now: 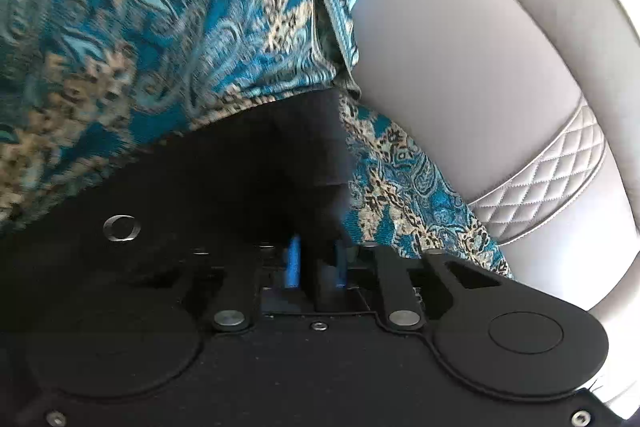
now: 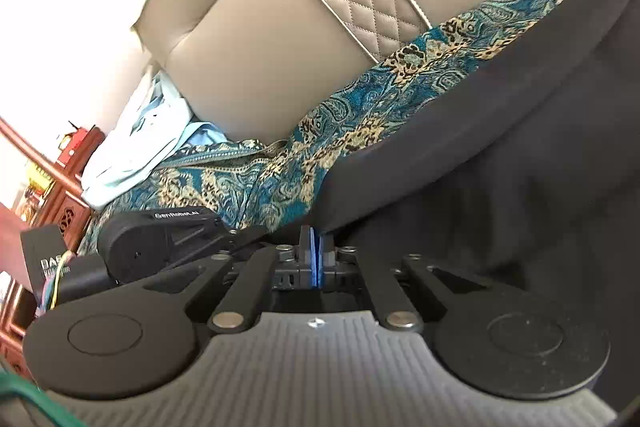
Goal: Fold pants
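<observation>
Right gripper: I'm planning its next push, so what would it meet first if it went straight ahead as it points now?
Most likely the black pants, draped right at the right gripper; depth is hard to judge.

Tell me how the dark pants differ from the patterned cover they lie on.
The pants are plain and dark; the cover is teal with a tan pattern. The pants lie on top and bulge into a fold; the cover lies spread flat beneath. Both are cloth, resting on the beige sofa.
</observation>
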Motion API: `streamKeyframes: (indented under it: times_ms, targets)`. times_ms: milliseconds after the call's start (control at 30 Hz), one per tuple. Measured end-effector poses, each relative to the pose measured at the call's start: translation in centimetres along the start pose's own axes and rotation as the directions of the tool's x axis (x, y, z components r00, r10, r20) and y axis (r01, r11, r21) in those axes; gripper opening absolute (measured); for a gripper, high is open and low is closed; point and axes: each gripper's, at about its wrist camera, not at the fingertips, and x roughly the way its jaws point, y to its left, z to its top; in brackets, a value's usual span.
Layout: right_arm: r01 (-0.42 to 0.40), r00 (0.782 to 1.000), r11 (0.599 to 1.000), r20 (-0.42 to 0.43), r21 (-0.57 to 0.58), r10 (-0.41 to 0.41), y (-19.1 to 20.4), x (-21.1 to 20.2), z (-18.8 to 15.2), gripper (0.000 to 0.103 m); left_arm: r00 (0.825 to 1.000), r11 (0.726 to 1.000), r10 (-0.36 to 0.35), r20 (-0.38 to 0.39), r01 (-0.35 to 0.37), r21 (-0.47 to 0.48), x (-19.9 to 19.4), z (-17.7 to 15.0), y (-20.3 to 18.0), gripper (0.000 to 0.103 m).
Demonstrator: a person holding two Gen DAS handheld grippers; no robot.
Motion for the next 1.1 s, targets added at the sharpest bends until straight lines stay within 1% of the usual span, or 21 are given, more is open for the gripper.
streamKeyframes:
  times_ms: [67, 133, 167, 200, 233, 267, 300, 367, 433, 467, 500, 567, 600, 733, 767, 800, 833, 867, 967, 1033, 1100]
  targets:
    - [-0.004, 1.000, 1.000, 0.025, -0.024, 0.004, 0.0, -1.1, -0.7, 0.002, 0.999, 0.999, -0.008, 0.032, 0.007, 0.031, -1.5, -0.4, 0.2, 0.012]
    - [-0.007, 0.999, 0.999, 0.052, -0.054, 0.010, 0.1, -2.2, -1.0, 0.002, 0.998, 0.999, -0.005, 0.061, 0.002, 0.044, -2.7, -0.7, 0.5, 0.025]
    - [-0.007, 0.998, 0.998, 0.057, -0.064, 0.010, 0.2, -2.5, -1.1, 0.002, 0.997, 0.999, 0.003, 0.073, -0.006, 0.049, -3.1, -0.9, 0.6, 0.043]
    - [-0.007, 0.998, 0.997, 0.055, -0.070, 0.011, 0.2, -2.6, -0.9, 0.002, 0.997, 0.998, 0.009, 0.081, -0.013, 0.055, -3.4, -1.0, 0.5, 0.050]
    - [-0.006, 0.999, 0.998, 0.050, -0.064, 0.009, 0.1, -2.6, -0.8, 0.002, 0.996, 0.998, 0.016, 0.087, -0.021, 0.058, -3.2, -0.8, 0.6, 0.045]
    - [-0.007, 0.999, 0.998, 0.045, -0.055, 0.010, -0.1, -2.7, -0.8, 0.002, 0.997, 0.998, 0.019, 0.077, -0.024, 0.055, -2.9, -0.6, 0.7, 0.028]
    - [-0.008, 0.999, 0.999, 0.039, -0.038, 0.010, -0.4, -2.7, -0.6, 0.002, 0.999, 0.999, 0.012, 0.049, -0.014, 0.040, -2.4, -0.4, 0.8, 0.021]
    - [-0.005, 1.000, 1.000, 0.030, -0.012, 0.005, -0.9, -2.5, -0.6, 0.004, 1.000, 1.000, -0.010, 0.018, 0.010, -0.009, -1.8, -0.2, 1.2, 0.025]
    - [0.008, 1.000, 1.000, 0.019, 0.008, -0.009, -1.5, -2.2, -0.5, 0.005, 1.000, 0.999, -0.011, 0.021, 0.012, -0.040, -1.2, 0.3, 1.1, 0.052]
    - [0.019, 1.000, 1.000, 0.016, 0.013, -0.019, -1.7, -2.1, -0.5, 0.006, 0.999, 0.999, -0.003, 0.032, 0.005, -0.051, -0.8, 0.7, 0.8, 0.074]
    - [0.026, 1.000, 0.999, 0.013, 0.018, -0.027, -2.0, -2.0, -0.5, 0.006, 0.999, 0.998, 0.011, 0.046, -0.008, -0.060, -0.5, 1.0, 0.6, 0.085]
    - [0.042, 0.999, 0.999, 0.012, 0.032, -0.042, -2.6, -1.7, -0.5, 0.007, 0.996, 0.995, 0.068, 0.051, -0.064, -0.079, 0.7, 1.7, 0.2, 0.082]
    - [0.045, 0.999, 0.998, 0.011, 0.038, -0.046, -2.8, -1.7, -0.5, 0.007, 0.995, 0.991, 0.092, 0.041, -0.088, -0.101, 1.5, 2.1, 0.2, 0.076]
    - [0.050, 0.999, 0.998, 0.010, 0.035, -0.050, -3.1, -1.6, -0.4, 0.010, 0.991, 0.973, 0.128, 0.025, -0.121, -0.199, 3.2, 3.3, 0.7, 0.072]
    - [0.047, 0.999, 0.998, 0.012, 0.035, -0.047, -3.2, -1.5, -0.2, 0.012, 0.990, 0.970, 0.139, 0.029, -0.130, -0.203, 3.2, 3.5, 0.7, 0.058]
    - [0.043, 0.999, 0.998, 0.015, 0.038, -0.044, -3.3, -1.5, 0.1, 0.013, 0.987, 0.968, 0.161, 0.029, -0.152, -0.198, 3.3, 3.7, 0.6, 0.034]
    - [0.040, 0.999, 0.998, 0.020, 0.048, -0.041, -3.4, -1.3, 0.7, 0.014, 0.979, 0.965, 0.200, 0.029, -0.192, -0.181, 3.5, 3.9, 0.4, 0.023]
    - [0.035, 0.999, 0.997, 0.018, 0.064, -0.036, -3.5, -0.9, 1.3, 0.025, 0.971, 0.961, 0.238, 0.023, -0.232, -0.151, 3.8, 4.0, 0.5, 0.007]
    - [0.005, 1.000, 0.988, -0.027, 0.152, -0.001, -3.9, 1.1, 4.0, 0.069, 0.967, 0.965, 0.252, 0.046, -0.248, -0.084, 3.9, 3.6, 1.2, 0.003]
    - [0.044, 0.997, 0.986, -0.066, 0.158, -0.034, -3.5, 3.2, 6.0, 0.076, 0.969, 0.970, 0.241, 0.058, -0.237, -0.061, 3.7, 3.2, 1.8, 0.004]
    - [0.135, 0.985, 0.980, -0.125, 0.144, -0.117, -2.8, 5.7, 8.1, 0.082, 0.969, 0.971, 0.237, 0.066, -0.235, -0.034, 3.6, 3.0, 1.7, 0.004]
